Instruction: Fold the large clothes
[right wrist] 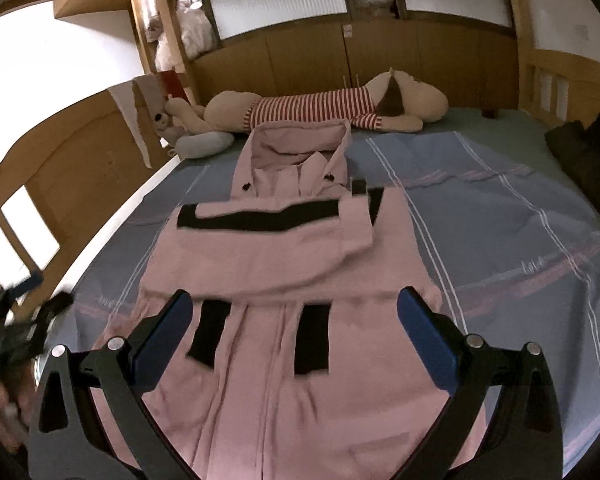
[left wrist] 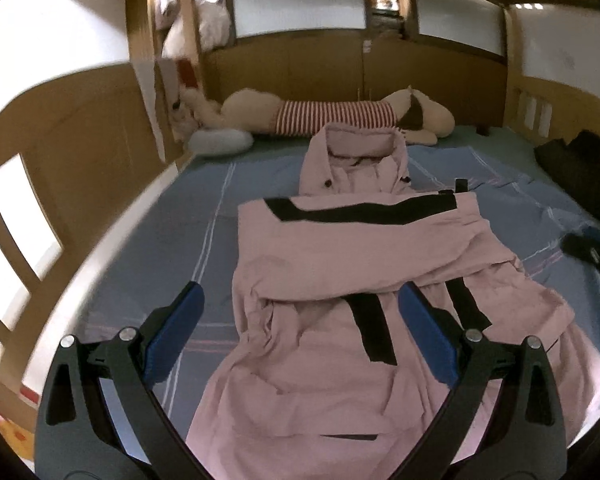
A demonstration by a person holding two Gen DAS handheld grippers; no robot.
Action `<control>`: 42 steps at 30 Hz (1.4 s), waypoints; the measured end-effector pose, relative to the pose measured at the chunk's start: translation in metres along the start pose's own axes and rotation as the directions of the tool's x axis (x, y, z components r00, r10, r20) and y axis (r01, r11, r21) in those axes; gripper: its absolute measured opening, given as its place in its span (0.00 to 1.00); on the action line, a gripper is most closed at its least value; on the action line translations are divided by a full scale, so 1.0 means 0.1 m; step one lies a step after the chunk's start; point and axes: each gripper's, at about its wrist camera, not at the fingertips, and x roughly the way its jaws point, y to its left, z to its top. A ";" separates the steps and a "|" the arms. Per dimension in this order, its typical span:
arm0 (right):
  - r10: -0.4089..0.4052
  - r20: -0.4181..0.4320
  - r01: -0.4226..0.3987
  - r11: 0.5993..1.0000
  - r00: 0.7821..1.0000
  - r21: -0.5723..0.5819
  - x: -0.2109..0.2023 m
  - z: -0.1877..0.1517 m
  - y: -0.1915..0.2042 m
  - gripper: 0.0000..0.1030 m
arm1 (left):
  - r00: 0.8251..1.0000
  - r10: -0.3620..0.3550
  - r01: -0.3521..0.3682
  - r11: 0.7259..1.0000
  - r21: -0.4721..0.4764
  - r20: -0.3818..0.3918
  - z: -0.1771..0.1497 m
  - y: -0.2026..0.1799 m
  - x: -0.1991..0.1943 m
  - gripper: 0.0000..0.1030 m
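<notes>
Pink jacket (left wrist: 340, 264) flat on bed (left wrist: 148, 256), sleeves folded across, hood at 12, left gripper (left wrist: 300, 312) & right gripper (right wrist: 294, 312) both spread wide, empty

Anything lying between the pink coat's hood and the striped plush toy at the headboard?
Nothing: in the right wrist view the hood reaches right up to the plush toy, with no gap visible.

Jacket (left wrist: 340, 264) is spread on the bed (left wrist: 160, 240), hood toward a stuffed toy (left wrist: 332, 116) laid behind it
</notes>
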 end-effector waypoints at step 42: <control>-0.129 -0.237 0.162 0.979 0.963 0.127 4.26 2.46 -0.84 0.04 | 0.978 -0.025 0.020 0.999 -0.028 -0.206 -0.19 0.47 0.61 0.96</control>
